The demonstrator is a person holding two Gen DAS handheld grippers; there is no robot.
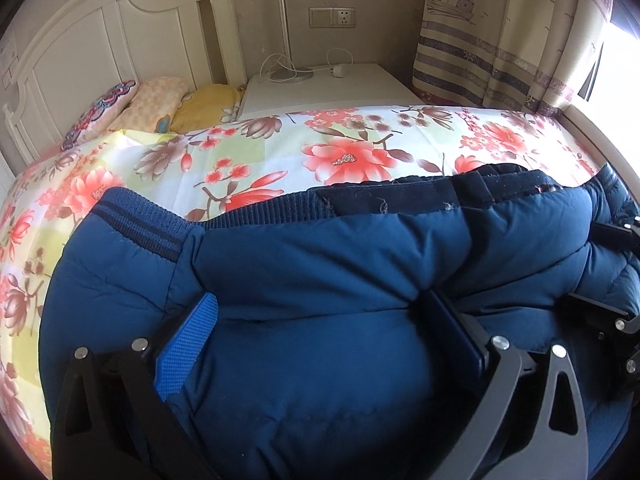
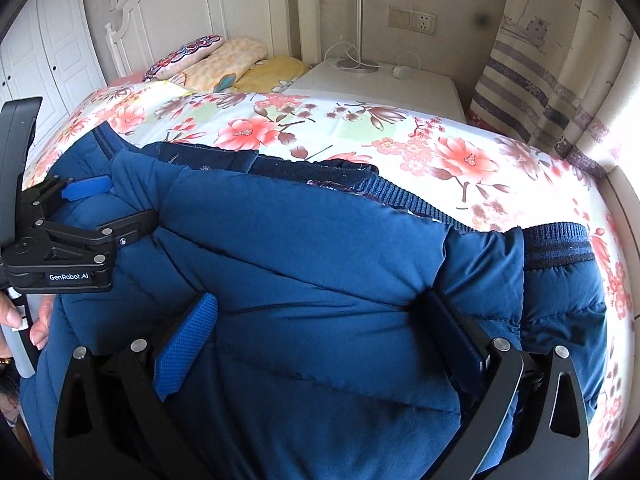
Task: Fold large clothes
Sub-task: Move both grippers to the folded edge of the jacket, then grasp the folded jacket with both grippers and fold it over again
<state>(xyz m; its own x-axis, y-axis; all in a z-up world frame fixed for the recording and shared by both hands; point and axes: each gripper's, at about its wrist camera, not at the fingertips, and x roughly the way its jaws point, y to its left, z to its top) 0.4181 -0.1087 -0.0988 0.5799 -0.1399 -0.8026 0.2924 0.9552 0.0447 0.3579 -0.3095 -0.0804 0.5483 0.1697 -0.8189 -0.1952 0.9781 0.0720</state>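
A puffy navy quilted jacket [image 1: 320, 280] lies bunched on the floral bedsheet [image 1: 280, 148], its ribbed hem [image 2: 420, 200] at the far edge. The left gripper [image 1: 320, 328] and right gripper [image 2: 320, 320] each stand spread wide, padding bulging between their fingers. Bare sheet stretches beyond toward the white nightstand [image 2: 380, 84].

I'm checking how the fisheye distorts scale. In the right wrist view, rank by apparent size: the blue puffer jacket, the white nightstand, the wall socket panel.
Largest to smallest as they look:
1. Blue puffer jacket, though it is nearest the camera, which inflates it.
2. White nightstand.
3. Wall socket panel.
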